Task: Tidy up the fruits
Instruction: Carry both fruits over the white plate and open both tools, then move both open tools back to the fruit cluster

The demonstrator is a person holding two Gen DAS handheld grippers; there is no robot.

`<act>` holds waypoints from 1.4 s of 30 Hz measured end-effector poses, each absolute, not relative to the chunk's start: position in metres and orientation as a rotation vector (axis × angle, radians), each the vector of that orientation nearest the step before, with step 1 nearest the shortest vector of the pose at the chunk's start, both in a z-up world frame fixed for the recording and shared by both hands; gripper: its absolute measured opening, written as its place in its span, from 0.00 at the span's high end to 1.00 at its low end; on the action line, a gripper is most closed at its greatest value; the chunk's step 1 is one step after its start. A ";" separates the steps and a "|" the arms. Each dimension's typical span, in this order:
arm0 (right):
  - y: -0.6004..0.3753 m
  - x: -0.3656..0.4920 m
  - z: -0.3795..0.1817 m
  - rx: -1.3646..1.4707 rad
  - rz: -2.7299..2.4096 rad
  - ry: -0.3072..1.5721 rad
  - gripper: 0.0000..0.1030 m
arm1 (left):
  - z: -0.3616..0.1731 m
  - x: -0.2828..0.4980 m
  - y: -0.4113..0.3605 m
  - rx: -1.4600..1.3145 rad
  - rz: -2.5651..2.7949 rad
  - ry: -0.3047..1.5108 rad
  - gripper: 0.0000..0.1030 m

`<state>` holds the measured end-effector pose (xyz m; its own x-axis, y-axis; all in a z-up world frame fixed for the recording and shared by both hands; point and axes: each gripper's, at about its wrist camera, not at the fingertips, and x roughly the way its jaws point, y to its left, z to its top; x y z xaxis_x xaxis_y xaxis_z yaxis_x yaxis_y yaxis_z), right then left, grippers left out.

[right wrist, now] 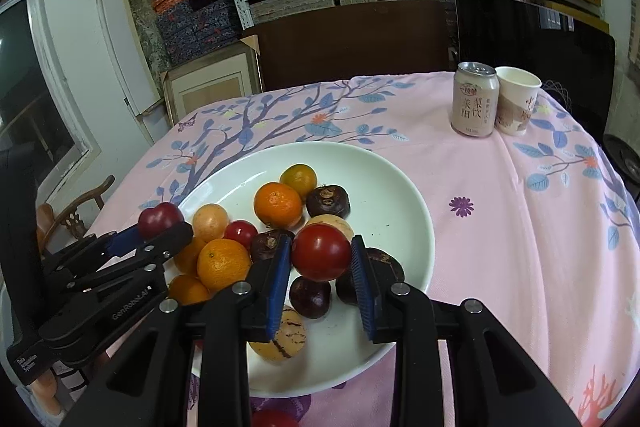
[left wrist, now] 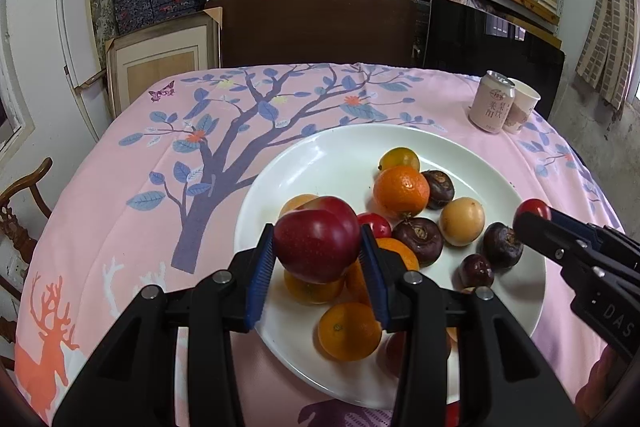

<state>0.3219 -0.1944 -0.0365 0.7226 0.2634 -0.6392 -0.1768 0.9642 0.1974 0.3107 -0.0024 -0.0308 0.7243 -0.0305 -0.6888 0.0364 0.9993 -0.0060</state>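
Observation:
In the left wrist view my left gripper is shut on a dark red apple, held just above the near side of a white plate. The plate holds several fruits: oranges, dark brown water chestnuts and a yellow round fruit. My right gripper is shut on a red tomato over the plate's middle. Each gripper also shows in the other view: the right gripper at the plate's right rim, the left gripper at its left rim.
A pink drink can and a paper cup stand at the far right of the pink tablecloth. A wooden chair is at the left; shelves with boxes stand behind the table.

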 end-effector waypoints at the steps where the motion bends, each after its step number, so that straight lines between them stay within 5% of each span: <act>1: -0.193 0.322 -0.037 0.119 0.243 0.724 0.69 | -0.031 0.310 -0.003 0.010 -0.037 0.760 0.60; 4: -0.191 0.322 -0.039 0.113 0.244 0.726 0.68 | -0.030 0.310 -0.004 0.012 -0.036 0.756 0.60; 6: -0.191 0.322 -0.040 0.113 0.258 0.720 0.28 | -0.029 0.308 -0.005 0.022 -0.029 0.742 0.51; 7: -0.192 0.321 -0.040 0.117 0.245 0.707 0.23 | -0.028 0.308 -0.004 0.023 -0.023 0.736 0.35; 9: -0.198 0.315 -0.033 0.138 0.231 0.654 0.22 | -0.023 0.303 -0.002 0.013 -0.007 0.706 0.25; 17: -0.235 0.280 -0.004 0.249 0.223 0.566 0.17 | 0.000 0.257 0.012 -0.053 -0.077 0.671 0.25; 26: -0.282 0.211 -0.031 0.350 0.160 0.559 0.09 | -0.045 0.164 -0.037 0.070 -0.294 0.788 0.24; 42: -0.293 0.207 -0.032 0.414 0.178 0.562 0.07 | -0.059 0.165 -0.007 0.034 -0.117 0.806 0.13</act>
